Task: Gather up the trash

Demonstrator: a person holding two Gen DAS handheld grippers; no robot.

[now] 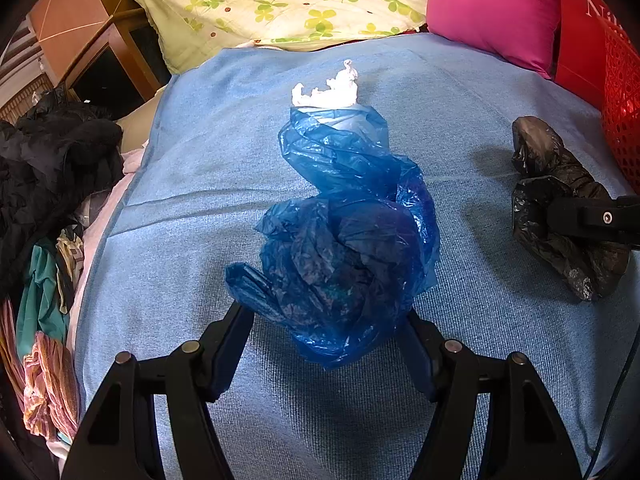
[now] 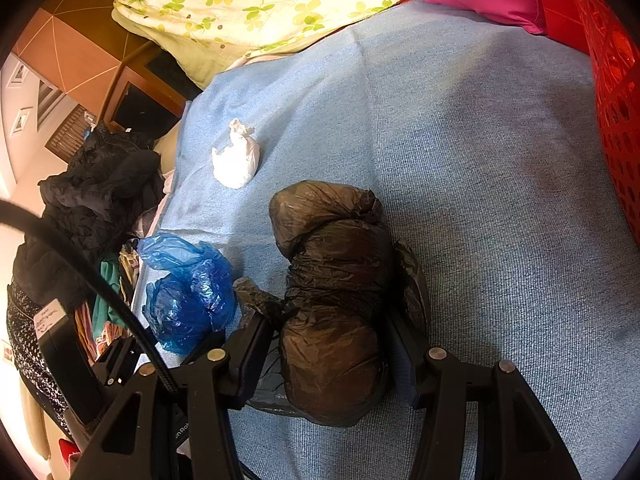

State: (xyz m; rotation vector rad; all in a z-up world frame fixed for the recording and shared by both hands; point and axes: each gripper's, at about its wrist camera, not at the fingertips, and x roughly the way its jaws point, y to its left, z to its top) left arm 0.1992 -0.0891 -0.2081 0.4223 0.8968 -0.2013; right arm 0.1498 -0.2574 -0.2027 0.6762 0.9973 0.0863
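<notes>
The blue bag (image 1: 344, 232) lies crumpled in the middle of the blue blanket (image 1: 200, 168), its near end caught between the fingers of the left gripper (image 1: 326, 320) — the pads sit against the plastic on both sides, so it looks gripped. Just to its right, the black bag (image 2: 336, 292) is clamped the same way in the right gripper (image 2: 328, 344), the plastic bulging between the pads. Beyond the blue one sits a white wad (image 1: 328, 88), a small knotted bag or tissue, untouched and apart from both tools.

So the step in hand seems to be the pick-up itself — both bags seized, neither clearly lifted off the blanket. The next move calls for raising them without the thin plastic slipping free, then carrying them to a bin. The red basket (image 2: 612, 92) stands at the right edge; what it holds, if anything, cannot be seen. What fills the bags is hidden too.
</notes>
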